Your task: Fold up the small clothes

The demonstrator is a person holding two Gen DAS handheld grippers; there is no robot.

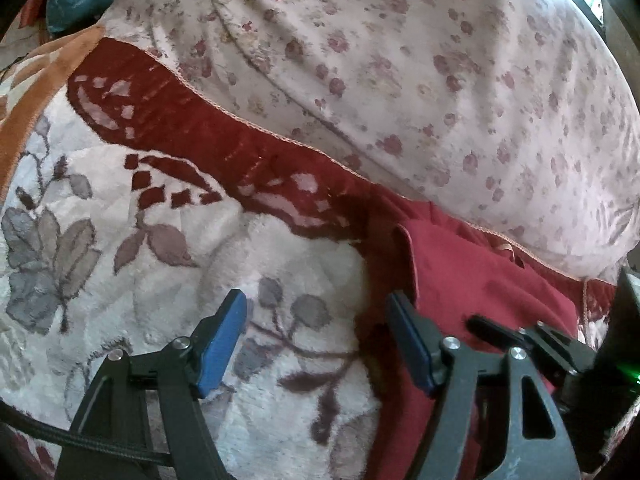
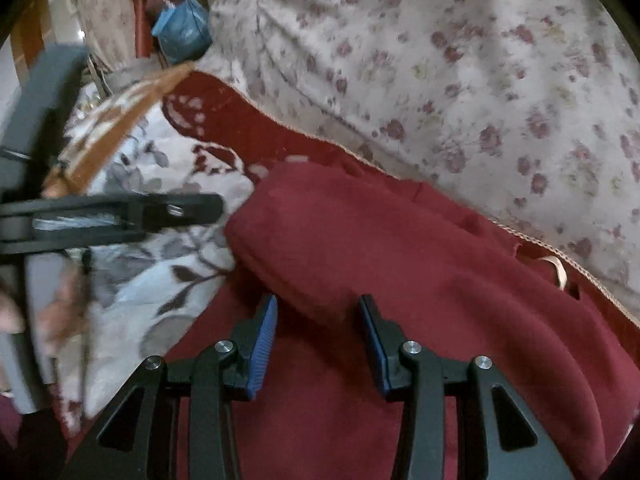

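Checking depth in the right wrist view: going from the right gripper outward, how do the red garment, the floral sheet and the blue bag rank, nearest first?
1. Red garment, directly under and ahead of the right gripper.
2. Floral sheet, beyond the garment, upper right.
3. Blue bag, farthest, upper left corner.

The red garment point(image 2: 400, 280) runs off the bottom edge — its full shape can't be made out. At the left a hand point(image 2: 60, 312) is smeared by blur, and the blue bag point(image 2: 180, 32) behind is half-hidden.
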